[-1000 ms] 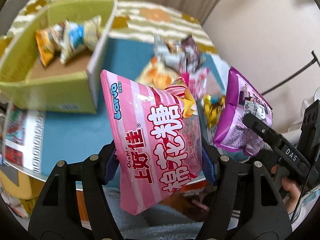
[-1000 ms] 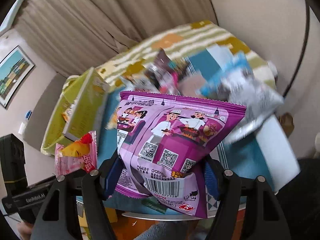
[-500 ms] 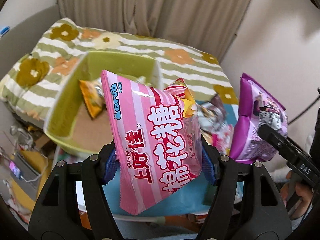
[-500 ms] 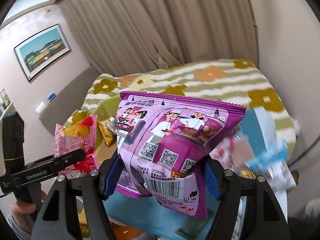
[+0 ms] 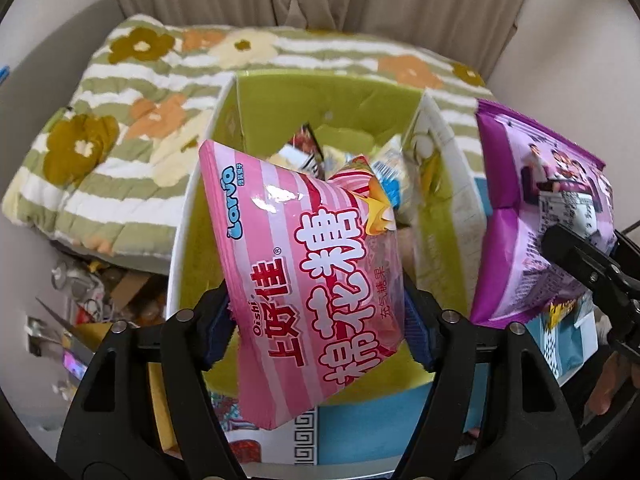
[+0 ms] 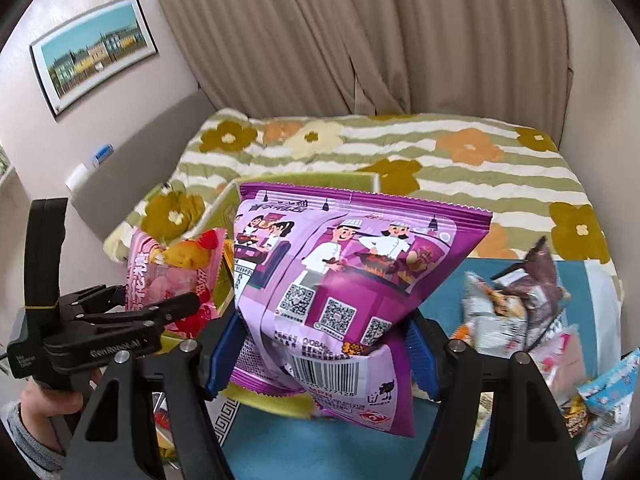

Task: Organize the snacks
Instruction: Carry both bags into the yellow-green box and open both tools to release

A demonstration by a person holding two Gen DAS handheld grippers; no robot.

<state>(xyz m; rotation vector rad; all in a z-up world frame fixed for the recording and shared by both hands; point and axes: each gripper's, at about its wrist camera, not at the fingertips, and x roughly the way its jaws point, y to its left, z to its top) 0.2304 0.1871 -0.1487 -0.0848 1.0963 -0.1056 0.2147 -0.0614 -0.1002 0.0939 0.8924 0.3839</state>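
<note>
Meanwhile, two snack bags hang over the green box [image 5: 440, 216] at once. Left hand-held gripper [image 5: 316, 320] has the pink cotton-candy bag [image 5: 304, 280] between its blue pads, directly above the box's open mouth; its jaws are opening, w/ the bag not yet dropped and the pads seemingly at its sides. Right hand-held gripper [image 6: 320, 354] is clamped at a mid-width on the purple bag [image 6: 344, 280], pinched near its lower end, carried just beside the box's right wall in the left wrist view. A person's hand [image 6: 48, 400] in a grey sleeve works the left tool's handle.

Progress, as a judgement: partly done. Box sits at the tabletop's far-left area, against the flowered blanket [image 5: 120, 120], and already holds several packets [image 5: 320, 160], approx. three or four, blurred, exact count unclear. Pink bag looks about to join them; purple bag should follow, since it is near but not over the opening.

Left to do: a loose pile of snacks [image 6: 516, 312] lies on the blue tabletop [image 6: 340, 452] toward its right edge: grey, dark-brown, pale-pink and light-blue packets, some blurred. These need fetching in more trips. Whether any sorting by type inside the box is intended can't be told.
</note>
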